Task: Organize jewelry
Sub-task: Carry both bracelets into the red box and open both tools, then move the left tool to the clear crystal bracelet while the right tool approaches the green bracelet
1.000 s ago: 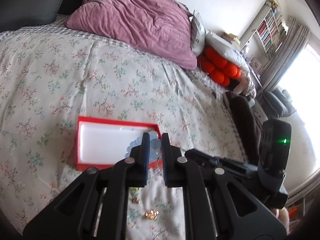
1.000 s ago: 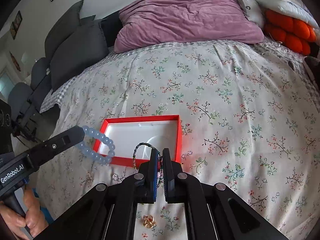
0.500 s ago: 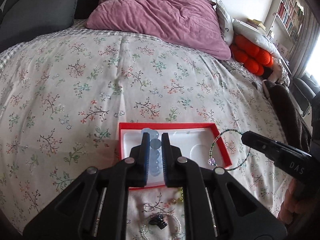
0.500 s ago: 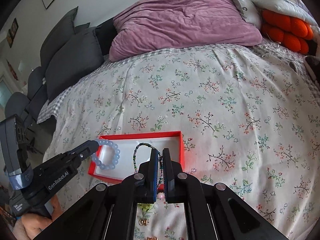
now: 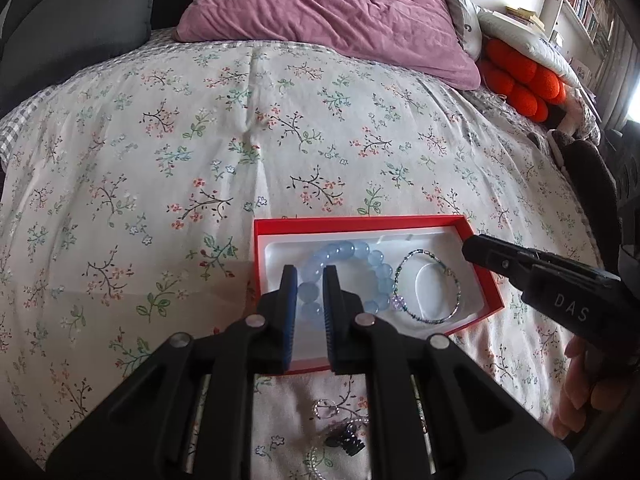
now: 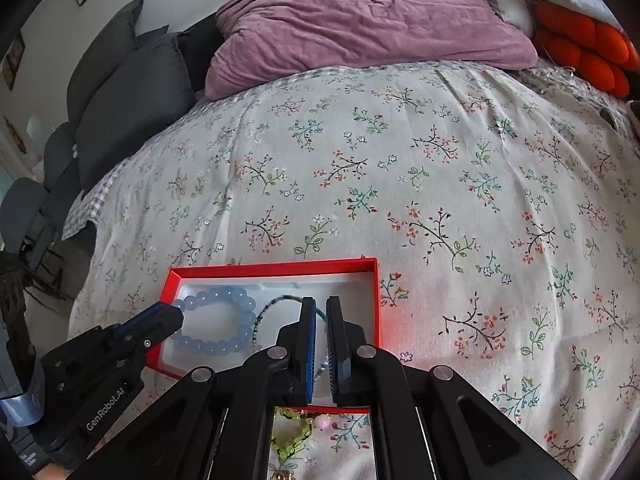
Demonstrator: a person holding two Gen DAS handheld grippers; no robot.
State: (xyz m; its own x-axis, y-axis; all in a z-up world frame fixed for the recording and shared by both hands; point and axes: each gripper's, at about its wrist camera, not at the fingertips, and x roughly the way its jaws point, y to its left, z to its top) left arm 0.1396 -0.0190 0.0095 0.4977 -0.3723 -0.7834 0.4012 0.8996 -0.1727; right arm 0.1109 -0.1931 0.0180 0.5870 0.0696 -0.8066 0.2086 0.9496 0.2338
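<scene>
A red jewelry box (image 5: pixel 360 224) with a white lining lies on the floral bedspread; it also shows in the right wrist view (image 6: pixel 280 269). A pale blue bead bracelet (image 5: pixel 360 256) lies in the box, and my left gripper (image 5: pixel 310 276) is shut on its near side. A thin green beaded bracelet (image 5: pixel 452 280) lies beside it in the box. My right gripper (image 6: pixel 320 304) stands over the box, narrowly open around the green bracelet (image 6: pixel 272 306) without pinching it. The blue bracelet (image 6: pixel 236 296) shows at the left in the right wrist view.
More jewelry lies on the bedspread in front of the box: a silver ring (image 5: pixel 326 408), a dark piece (image 5: pixel 346 438), a yellow-green bead string (image 6: pixel 290 430) and a pink bead (image 6: pixel 323 422). A purple pillow (image 5: pixel 328 8), grey cushions (image 6: pixel 128 92) and an orange cushion (image 5: pixel 524 84) lie at the back.
Both grippers came down over the box. The blue bracelet and the green bracelet, earlier held in the air, now lie on the white lining. The right gripper's fingers have parted slightly.
</scene>
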